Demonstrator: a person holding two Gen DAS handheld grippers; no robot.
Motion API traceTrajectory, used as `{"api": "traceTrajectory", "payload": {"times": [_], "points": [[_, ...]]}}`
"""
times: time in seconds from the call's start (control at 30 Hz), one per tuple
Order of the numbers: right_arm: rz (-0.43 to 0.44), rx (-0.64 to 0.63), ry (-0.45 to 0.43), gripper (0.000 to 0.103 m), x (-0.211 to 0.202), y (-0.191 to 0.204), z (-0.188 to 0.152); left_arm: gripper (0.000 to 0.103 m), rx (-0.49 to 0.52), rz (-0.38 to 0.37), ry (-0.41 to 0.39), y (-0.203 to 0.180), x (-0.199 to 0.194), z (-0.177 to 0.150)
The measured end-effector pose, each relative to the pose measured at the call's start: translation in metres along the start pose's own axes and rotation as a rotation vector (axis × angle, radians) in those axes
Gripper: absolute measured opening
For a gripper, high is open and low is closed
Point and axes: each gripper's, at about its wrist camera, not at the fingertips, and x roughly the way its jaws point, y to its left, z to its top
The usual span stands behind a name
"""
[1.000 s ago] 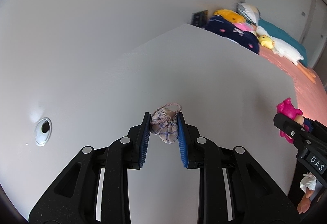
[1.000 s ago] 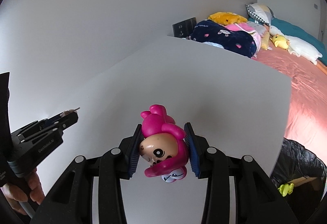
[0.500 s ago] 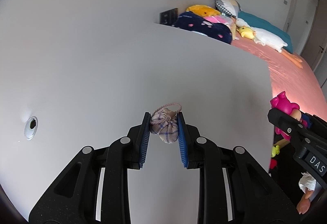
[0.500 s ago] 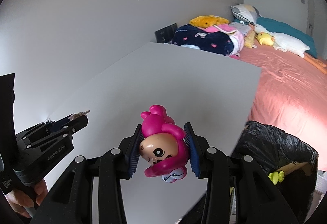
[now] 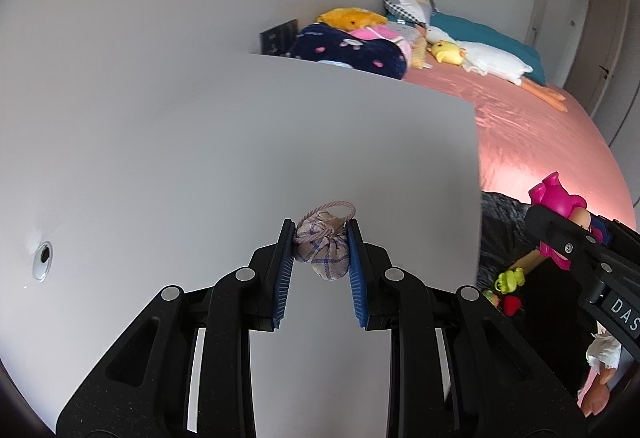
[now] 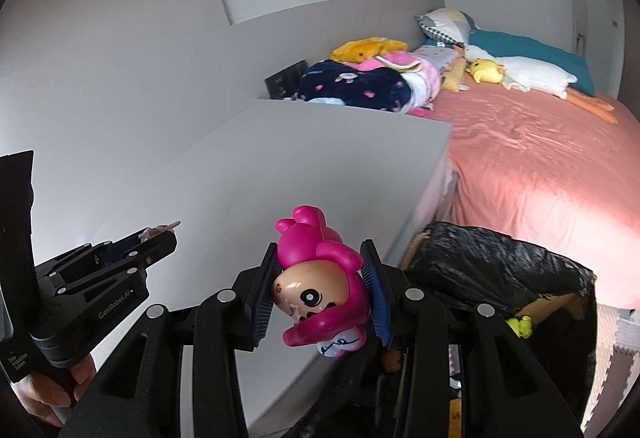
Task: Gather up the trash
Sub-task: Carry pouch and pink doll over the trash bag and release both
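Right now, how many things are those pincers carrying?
2: a checked cloth pouch in the left gripper, and a pink doll head in the right gripper.

The right tool (image 6: 320,288) hides most of the black-lined bin's (image 6: 500,258) contents.

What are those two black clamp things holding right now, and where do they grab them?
The left tool pinches a small checked cloth pouch by its sides. The right tool clamps a pink toy figure across its head.
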Motion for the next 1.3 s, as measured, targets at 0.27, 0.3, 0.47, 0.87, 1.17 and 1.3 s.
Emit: {"api": "traceTrajectory", "payload": {"times": [0.27,0.3,0.47,0.87,1.17,1.3], "points": [[-0.049,0.044,-0.017,0.042,-0.017,-0.031,-0.007,0.025,0.054,-0.044,0.004,-0.033,0.005,0.001],[-0.055,0.053,-0.02,0.042,-0.019,-0.035,-0.009,0.025,0.06,-0.049,0.006,-0.037,0.005,0.0],[-0.083,0.088,-0.033,0.042,-0.029,-0.056,-0.011,0.025,0.096,-0.078,0.008,-0.058,0.005,-0.003],[-0.184,0.165,-0.054,0.042,-0.053,-0.111,-0.022,0.025,0.168,-0.15,0.017,-0.104,0.006,-0.007],[-0.257,0.206,-0.061,0.042,-0.067,-0.146,-0.031,0.025,0.243,-0.211,0.029,-0.143,0.007,-0.01],[-0.285,0.221,-0.061,0.042,-0.073,-0.158,-0.035,0.025,0.27,-0.241,0.038,-0.158,0.009,-0.012]]}}
